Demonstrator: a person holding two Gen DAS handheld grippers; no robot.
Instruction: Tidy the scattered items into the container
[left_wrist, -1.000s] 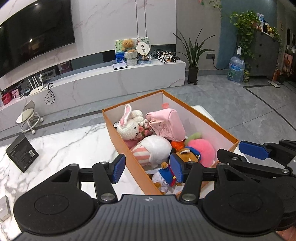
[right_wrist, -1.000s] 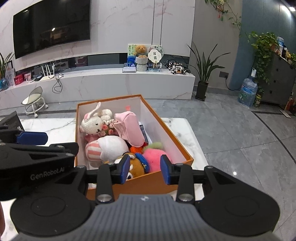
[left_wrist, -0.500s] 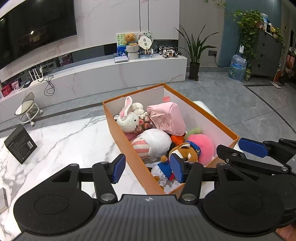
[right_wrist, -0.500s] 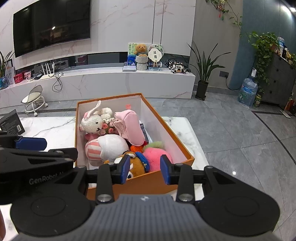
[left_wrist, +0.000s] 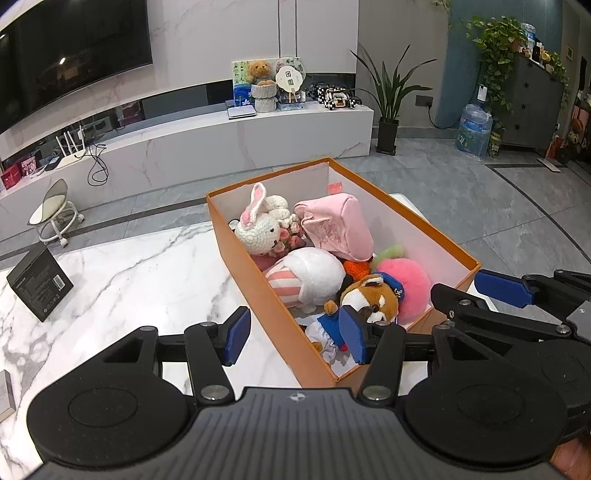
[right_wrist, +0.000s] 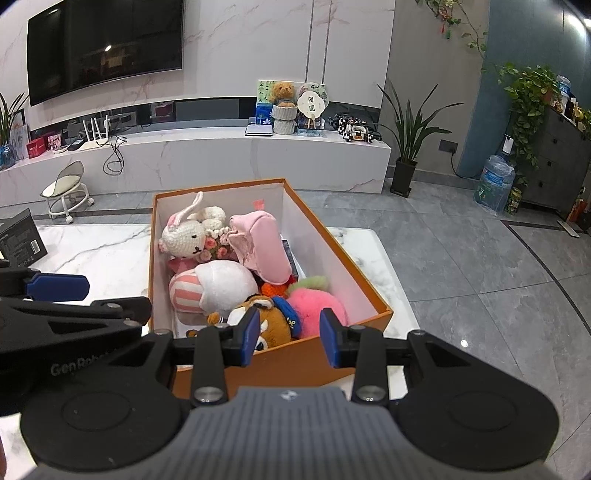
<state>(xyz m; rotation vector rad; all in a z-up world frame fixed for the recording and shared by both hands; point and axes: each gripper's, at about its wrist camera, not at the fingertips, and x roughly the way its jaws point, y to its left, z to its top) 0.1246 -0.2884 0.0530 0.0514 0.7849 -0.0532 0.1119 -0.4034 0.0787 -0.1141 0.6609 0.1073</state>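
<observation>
Both grippers are hovering over the near end of the orange box (left_wrist: 258, 273), empty. Left gripper (left_wrist: 293, 339): fingers sitting roughly half open, straddling the box's near left corner, nothing between the pads. Right gripper (right_wrist: 288, 341): fingers narrower, part open, gripping nothing, near wall of the box just behind them.

Toys are already sitting in the box: white rabbit (left_wrist: 258, 229) at the far end, pink pouch (left_wrist: 340, 225) beside it, striped plush (left_wrist: 306, 277) mid-box, brown dog (left_wrist: 369, 295) and pink ball (left_wrist: 406, 284) at the near end. The box's long axis is running 12 to 6 from the right wrist, tilted toward 11 to 5 from the left.

No loose toys showing on the desk (left_wrist: 129, 280); only a black carton (left_wrist: 38, 288) at 10 o'clock, nearer the left hand. Judging the tidy is about done.

Hidden: desk under both gripper bodies, box floor under the toys, something dark beneath the pouch that I can't identify.
</observation>
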